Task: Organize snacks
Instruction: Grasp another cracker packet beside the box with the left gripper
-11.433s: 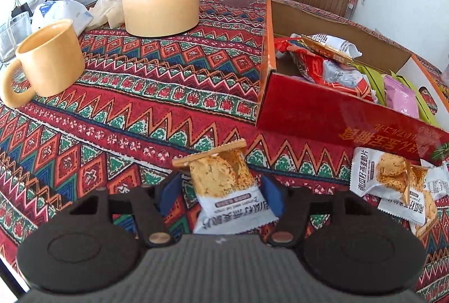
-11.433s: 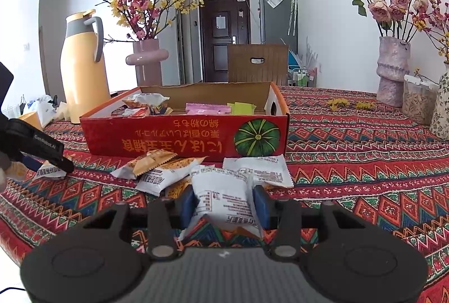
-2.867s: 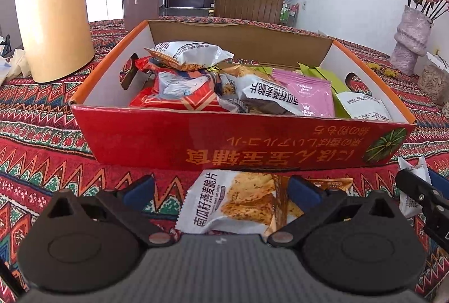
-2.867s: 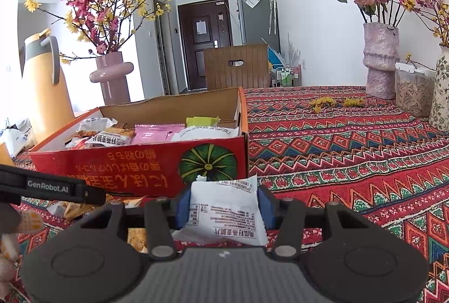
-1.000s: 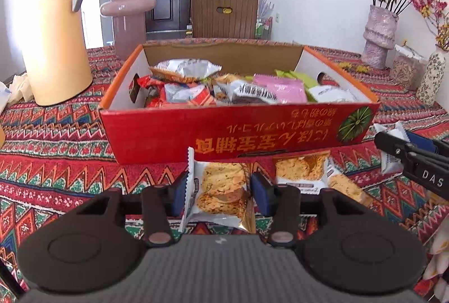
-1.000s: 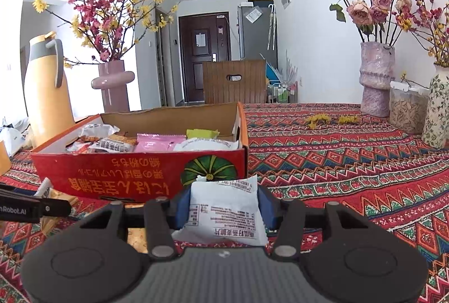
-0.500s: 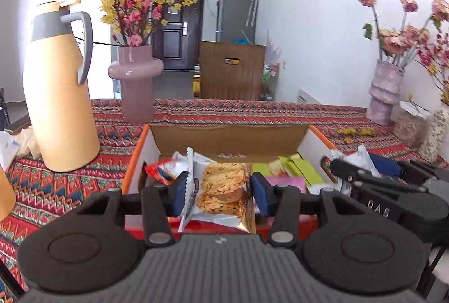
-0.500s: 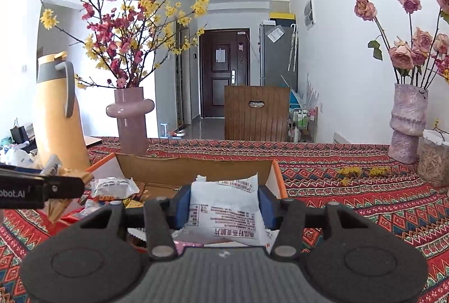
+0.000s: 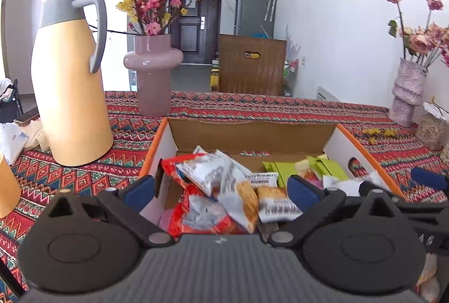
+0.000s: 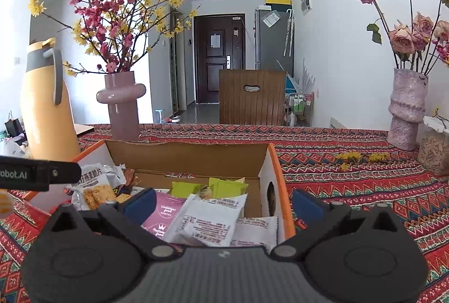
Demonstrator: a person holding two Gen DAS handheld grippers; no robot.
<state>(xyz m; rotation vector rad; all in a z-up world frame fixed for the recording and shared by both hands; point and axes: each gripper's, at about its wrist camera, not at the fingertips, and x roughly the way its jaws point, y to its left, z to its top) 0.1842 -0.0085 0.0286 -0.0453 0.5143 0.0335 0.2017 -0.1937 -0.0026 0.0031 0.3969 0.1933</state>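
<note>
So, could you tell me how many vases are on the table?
2: a smooth pink vase beside the yellow jug behind the box, and a textured pink vase far right. Others may be out of frame.

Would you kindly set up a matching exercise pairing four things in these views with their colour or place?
Things:
1. thermos jug
2. smooth vase holding blossom branches
3. pink snack packet
4. textured vase holding roses

Descriptions:
A. lying inside the cardboard box
B. yellow with a grey handle
C. standing at the table's far right, away from the box
D. standing just behind the box's far left corner

Pairs: 1-B, 2-D, 3-A, 4-C
</note>
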